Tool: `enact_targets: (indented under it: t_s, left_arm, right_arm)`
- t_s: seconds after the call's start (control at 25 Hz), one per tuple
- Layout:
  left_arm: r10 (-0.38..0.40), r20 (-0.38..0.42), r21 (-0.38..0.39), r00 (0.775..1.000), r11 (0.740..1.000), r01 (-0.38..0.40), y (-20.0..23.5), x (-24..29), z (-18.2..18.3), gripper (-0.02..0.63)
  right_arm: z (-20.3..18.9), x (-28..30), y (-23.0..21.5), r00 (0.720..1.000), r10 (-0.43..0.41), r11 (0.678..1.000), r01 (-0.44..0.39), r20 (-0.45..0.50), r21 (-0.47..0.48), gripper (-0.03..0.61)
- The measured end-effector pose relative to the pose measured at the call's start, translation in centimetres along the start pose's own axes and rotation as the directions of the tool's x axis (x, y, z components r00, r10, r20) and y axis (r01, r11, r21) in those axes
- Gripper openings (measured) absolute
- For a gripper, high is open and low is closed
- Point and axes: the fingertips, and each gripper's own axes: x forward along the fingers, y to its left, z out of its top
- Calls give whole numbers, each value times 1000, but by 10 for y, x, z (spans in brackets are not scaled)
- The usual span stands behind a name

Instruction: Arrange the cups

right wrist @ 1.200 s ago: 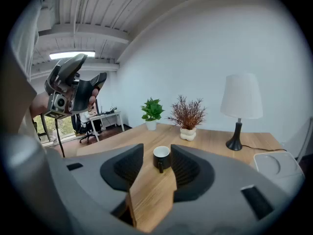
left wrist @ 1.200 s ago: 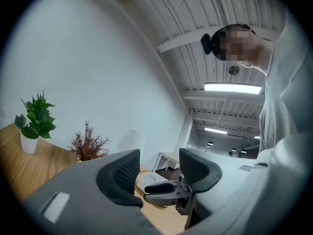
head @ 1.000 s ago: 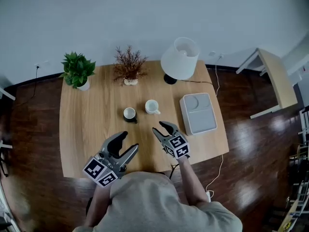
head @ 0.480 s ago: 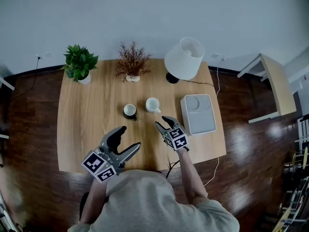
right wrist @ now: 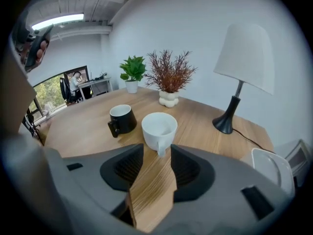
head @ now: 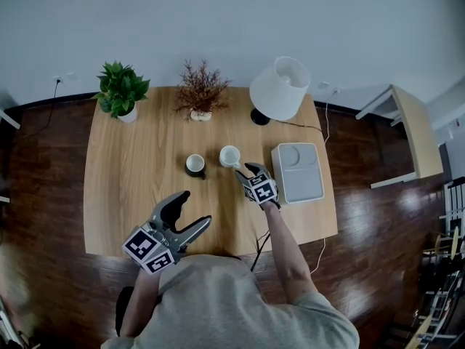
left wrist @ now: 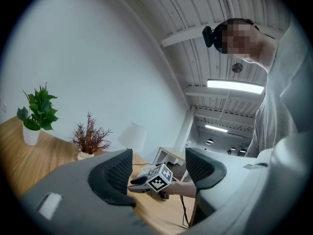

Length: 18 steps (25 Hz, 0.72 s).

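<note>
Head view overhead, both gripper views low, sharing wooden table (head: 138,187)

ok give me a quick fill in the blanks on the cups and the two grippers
1. In the head view, the white cup stands to the ____ of the black cup.
2. The right gripper, jaws apart, is lined up with the white cup's ____.
3. The left gripper has its jaws ____, with nothing held between them.
4. The lamp has a white shade and a ____ base.

Missing words: right; handle; open; black
</note>
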Motion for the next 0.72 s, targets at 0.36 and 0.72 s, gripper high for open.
enact_targets:
  t_s: [0.36, 0.72]
  left_arm:
    - [23, 0, 2, 1000, 1000, -23, 3, -8, -1, 326]
    - [41, -1, -4, 999, 999, -41, 7, -15, -2, 325]
  right_arm:
    - [-4, 43, 0, 979, -31, 984, -5, -200, -178, 175]
    - [-2, 48, 6, 958, -53, 985, 4, -282, -171, 65]
